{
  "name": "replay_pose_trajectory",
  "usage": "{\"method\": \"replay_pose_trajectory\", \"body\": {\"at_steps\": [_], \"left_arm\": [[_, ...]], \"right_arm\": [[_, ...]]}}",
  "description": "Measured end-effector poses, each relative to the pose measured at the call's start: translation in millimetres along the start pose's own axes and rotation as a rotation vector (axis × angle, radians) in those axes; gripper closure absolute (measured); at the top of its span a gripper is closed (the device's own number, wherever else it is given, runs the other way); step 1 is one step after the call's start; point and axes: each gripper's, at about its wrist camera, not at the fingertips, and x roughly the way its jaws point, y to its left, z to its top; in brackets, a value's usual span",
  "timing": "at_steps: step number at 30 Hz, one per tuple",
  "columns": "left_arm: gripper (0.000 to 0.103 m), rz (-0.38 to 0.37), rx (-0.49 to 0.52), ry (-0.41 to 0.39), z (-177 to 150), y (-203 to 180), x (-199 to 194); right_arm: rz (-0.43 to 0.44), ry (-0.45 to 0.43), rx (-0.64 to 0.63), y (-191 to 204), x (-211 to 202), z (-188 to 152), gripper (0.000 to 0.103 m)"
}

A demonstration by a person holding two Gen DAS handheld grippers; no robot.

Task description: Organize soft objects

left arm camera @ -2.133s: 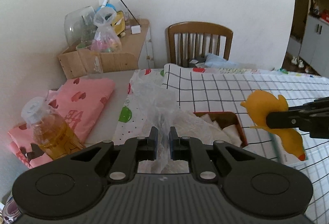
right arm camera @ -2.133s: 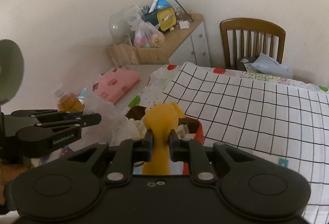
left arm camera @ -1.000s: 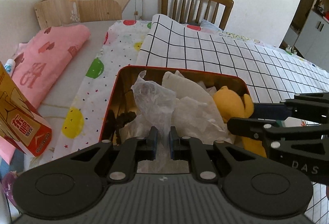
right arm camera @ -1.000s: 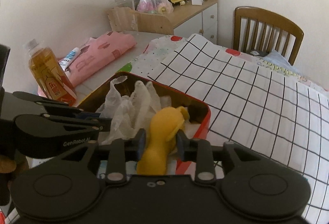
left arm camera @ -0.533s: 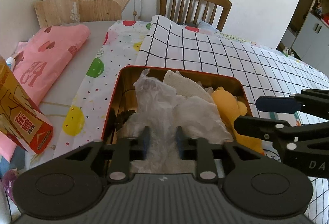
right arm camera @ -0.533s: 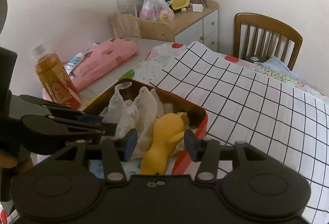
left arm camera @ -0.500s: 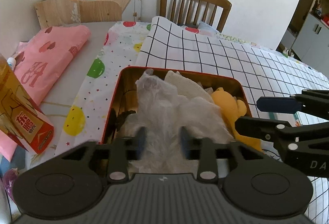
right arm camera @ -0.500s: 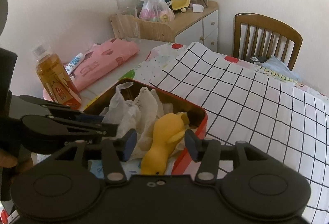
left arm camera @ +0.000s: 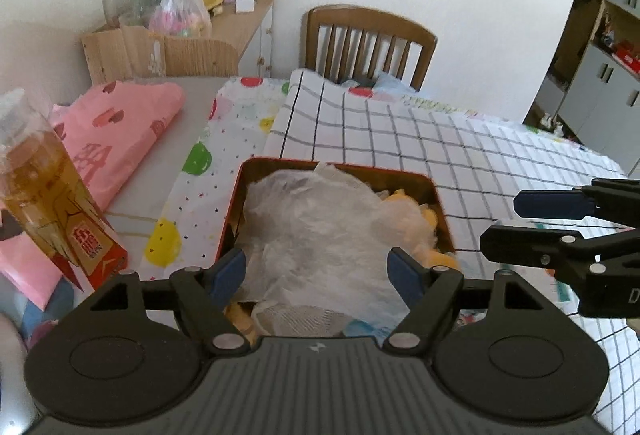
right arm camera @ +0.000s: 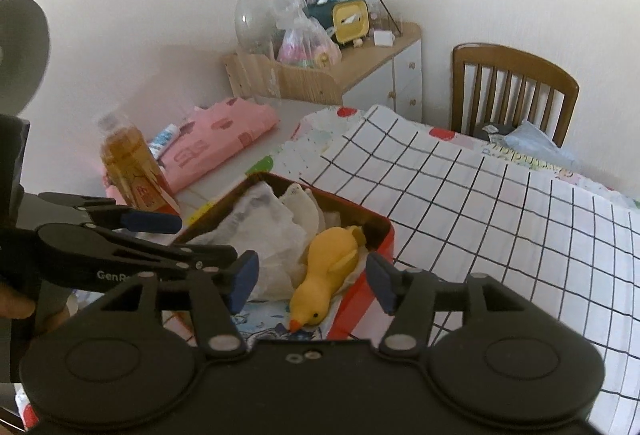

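I've just let go with both: my left gripper [left arm camera: 318,273] and right gripper [right arm camera: 312,285] jaws now stand wide apart, and the plastic bag [left arm camera: 316,231] and yellow duck [right arm camera: 326,275] lie released inside the red tin [right arm camera: 378,231]; this drop looks done

Left gripper [left arm camera: 318,271]: matte black plastic, ribbed dark-grey housing along bottom of frame, small lightning mark at centre, two round discs at lower corners, silver rivets on linkage arms, blue pads on fingertips [left arm camera: 230,271].

Right gripper [right arm camera: 312,281]: same black build, smooth housing, two small screws at centre, blue pads.

Left of right-wrist frame: white lettering "GenR…" on other gripper's side, sliver of skin [right arm camera: 16,305] at edge.
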Motion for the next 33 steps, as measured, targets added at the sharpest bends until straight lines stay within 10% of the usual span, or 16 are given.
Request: {"method": "replay_pose_trajectory", "body": {"at_steps": [33], "left_arm": [[0.017, -0.100, 0.086, -0.225, -37.5, -44.2, -132.0]], "right_arm": [[-0.033, -0.235, -0.018, 31.3, -143.4, -44.9, 0.007]]}}
